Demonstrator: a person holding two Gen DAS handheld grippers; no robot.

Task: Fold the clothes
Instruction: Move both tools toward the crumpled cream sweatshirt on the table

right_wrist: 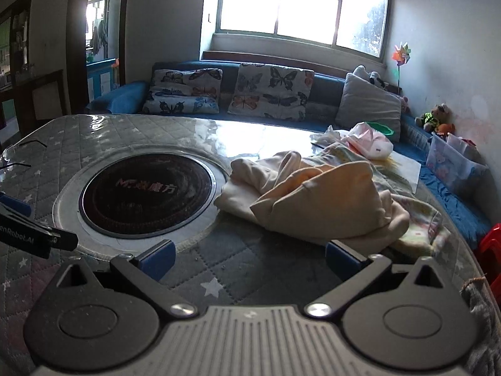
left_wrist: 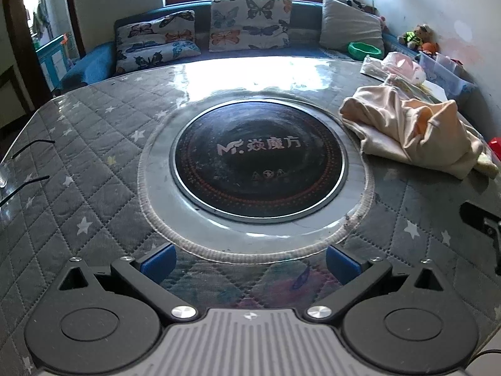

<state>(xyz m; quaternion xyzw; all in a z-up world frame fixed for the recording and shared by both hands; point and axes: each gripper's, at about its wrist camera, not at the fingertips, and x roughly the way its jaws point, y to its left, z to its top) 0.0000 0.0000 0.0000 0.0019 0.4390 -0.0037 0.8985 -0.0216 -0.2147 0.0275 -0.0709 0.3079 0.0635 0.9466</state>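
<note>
One crumpled cream-and-peach cotton garment [right_wrist: 316,200] lies in a loose heap on the right side of the grey quilted, star-printed table cover [left_wrist: 78,169], its near-left corner lapping over the pale ring around the round black glass hob plate [left_wrist: 260,163] set in the middle of the table. It rests partly on a second, pale printed cloth [right_wrist: 416,219], and a small pink-and-white garment [right_wrist: 369,141] sits behind both, near the far edge.

Nothing is held. The right gripper [right_wrist: 249,258] hovers just short of the heap with its blue-padded fingers [right_wrist: 156,258] spread wide and empty; the left gripper [left_wrist: 249,260] is likewise spread wide and empty, pointing at the hob with the garment well off to its right.

By my reading the task is at its very start: the garment is neither picked up nor spread out. The next move seems to call for the right gripper to close on a single layer at a hem or corner, then drag the piece leftward, so the left gripper can take another corner and flatten it.

Room is good on the left: the cover there is bare apart from a pair of thin black-armed spectacles [left_wrist: 18,169] at the far left edge. The right edge is close behind the heap, with a red plastic object [right_wrist: 488,244] below it, so cloth pulled that way could slide off. Beyond the far edge stands a blue sofa [right_wrist: 131,94] with butterfly-print cushions [right_wrist: 272,91].
</note>
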